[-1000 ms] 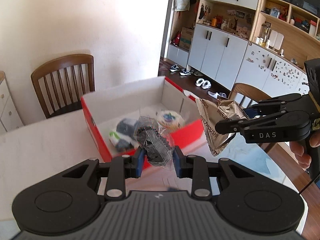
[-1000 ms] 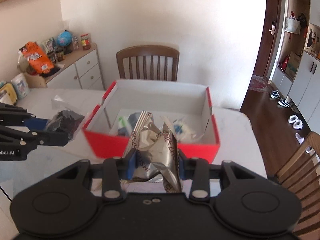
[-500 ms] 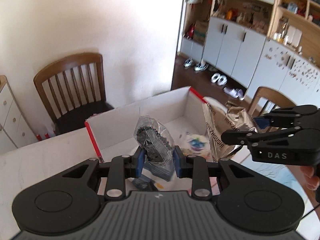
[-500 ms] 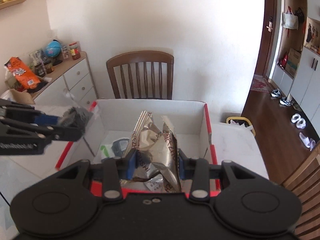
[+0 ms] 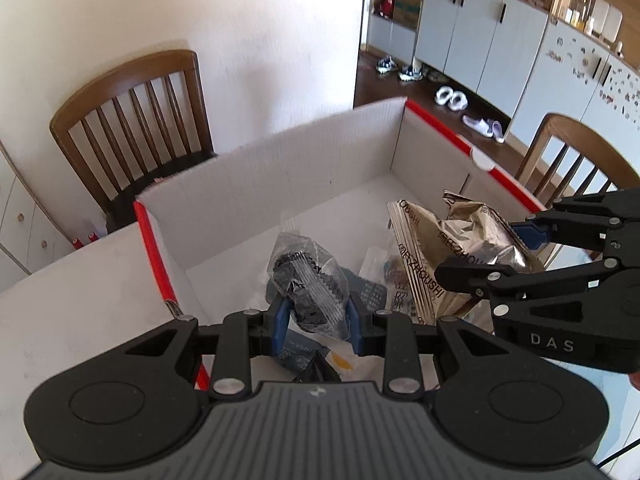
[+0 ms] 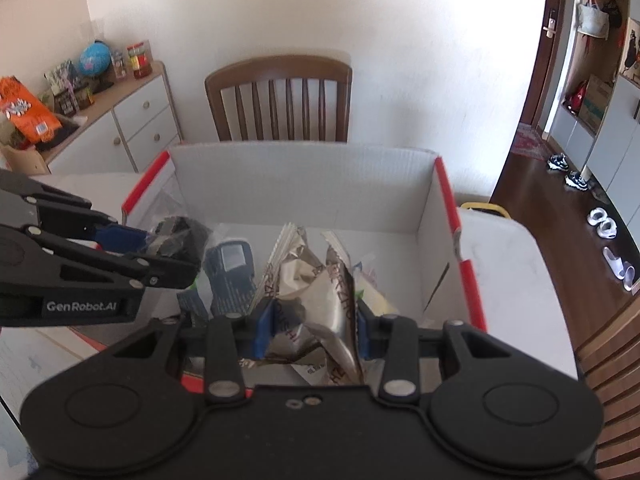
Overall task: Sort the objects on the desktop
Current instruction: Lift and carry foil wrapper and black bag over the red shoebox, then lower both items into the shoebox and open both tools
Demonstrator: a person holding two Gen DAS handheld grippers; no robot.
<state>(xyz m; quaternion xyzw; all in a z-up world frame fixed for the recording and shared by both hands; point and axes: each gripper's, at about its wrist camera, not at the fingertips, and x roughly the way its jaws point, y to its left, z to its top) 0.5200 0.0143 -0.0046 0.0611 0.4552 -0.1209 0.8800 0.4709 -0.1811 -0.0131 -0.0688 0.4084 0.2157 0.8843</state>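
Note:
A red cardboard box (image 5: 256, 172) (image 6: 304, 172) with white inner walls stands open on the white table. My left gripper (image 5: 318, 322) is shut on a clear packet of dark snacks (image 5: 308, 288), held over the box's near left part; the same packet (image 6: 180, 236) shows in the right wrist view. My right gripper (image 6: 310, 330) is shut on a crinkled silver foil bag (image 6: 316, 280), hanging above the box's right half, and the foil bag (image 5: 448, 248) shows beside the left gripper. Several small packets, one a dark blue pack (image 6: 232, 276), lie on the box floor.
A wooden chair (image 6: 280, 100) stands behind the box at the wall, another chair (image 5: 572, 156) at the right. A white sideboard (image 6: 120, 128) with a globe and an orange bag is far left. The table (image 6: 516, 276) shows bare white beside the box.
Both grippers have come forward and down from in front of the box to above its inside, each still holding its packet. The box now fills more of both views.

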